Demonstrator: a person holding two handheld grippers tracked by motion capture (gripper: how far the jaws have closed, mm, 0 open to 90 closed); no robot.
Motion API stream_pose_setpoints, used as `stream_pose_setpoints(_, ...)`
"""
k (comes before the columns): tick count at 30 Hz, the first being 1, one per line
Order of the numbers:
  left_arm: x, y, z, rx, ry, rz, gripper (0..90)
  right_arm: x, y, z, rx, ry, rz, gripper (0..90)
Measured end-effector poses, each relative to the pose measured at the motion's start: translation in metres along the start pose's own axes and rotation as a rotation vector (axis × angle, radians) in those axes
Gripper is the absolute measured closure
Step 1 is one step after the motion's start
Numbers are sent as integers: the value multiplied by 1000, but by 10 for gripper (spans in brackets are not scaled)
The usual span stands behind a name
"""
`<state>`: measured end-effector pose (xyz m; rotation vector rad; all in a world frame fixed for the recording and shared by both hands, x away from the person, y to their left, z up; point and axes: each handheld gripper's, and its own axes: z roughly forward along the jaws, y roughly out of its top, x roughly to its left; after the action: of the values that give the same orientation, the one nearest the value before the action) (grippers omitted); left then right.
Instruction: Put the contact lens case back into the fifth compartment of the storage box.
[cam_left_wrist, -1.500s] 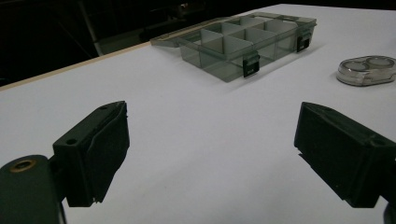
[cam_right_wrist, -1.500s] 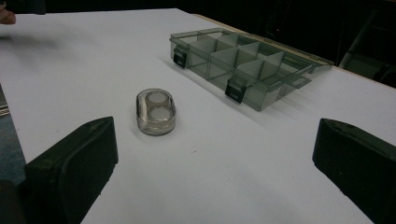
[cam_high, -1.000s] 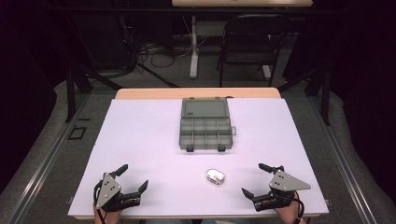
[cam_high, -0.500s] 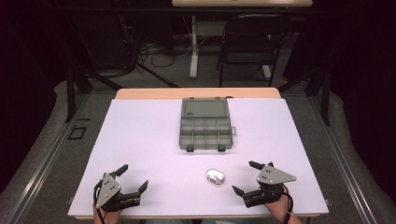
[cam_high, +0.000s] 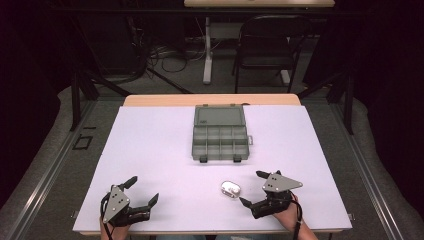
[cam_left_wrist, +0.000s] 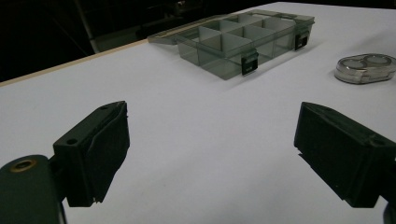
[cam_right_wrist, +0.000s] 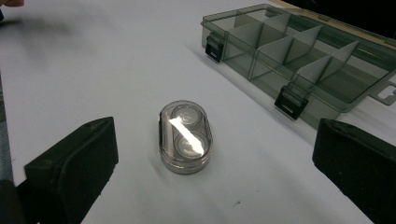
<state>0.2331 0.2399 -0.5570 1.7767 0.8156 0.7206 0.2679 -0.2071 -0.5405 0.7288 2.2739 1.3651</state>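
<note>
Dark room behind, with a chair (cam_high: 267, 42) and loose cables on the floor; in front, a white-covered desk (cam_high: 150, 150) with a wooden strip along its far edge. Toward the far middle, a smoky clear compartment box (cam_high: 220, 133), lid thrown back flat, dividers bare as far as can be seen, likely laid open to receive something. Nearer, on the bare sheet and well apart from the box, a small clear oval case (cam_high: 230, 188) with two round metallic pieces inside. Right claw (cam_high: 255, 189) low at the near edge, just beside that case, jaws spread wide and holding nothing; from the right gripper view the oval case (cam_right_wrist: 185, 136) sits squarely between them, probably lined up for a pinch. Left claw (cam_high: 141, 189) at the near left corner, equally wide, empty, well apart from both items. Glare streak across the case lid, so the contents hard to identify. Forearms cut off at the bottom edge; far compartments partly masked by the tinted walls.
</note>
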Motion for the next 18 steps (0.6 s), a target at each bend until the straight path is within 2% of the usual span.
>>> stream_pose_setpoints(18,1,0,0,1,5,-6,107,5,4,33,32,52,3,0)
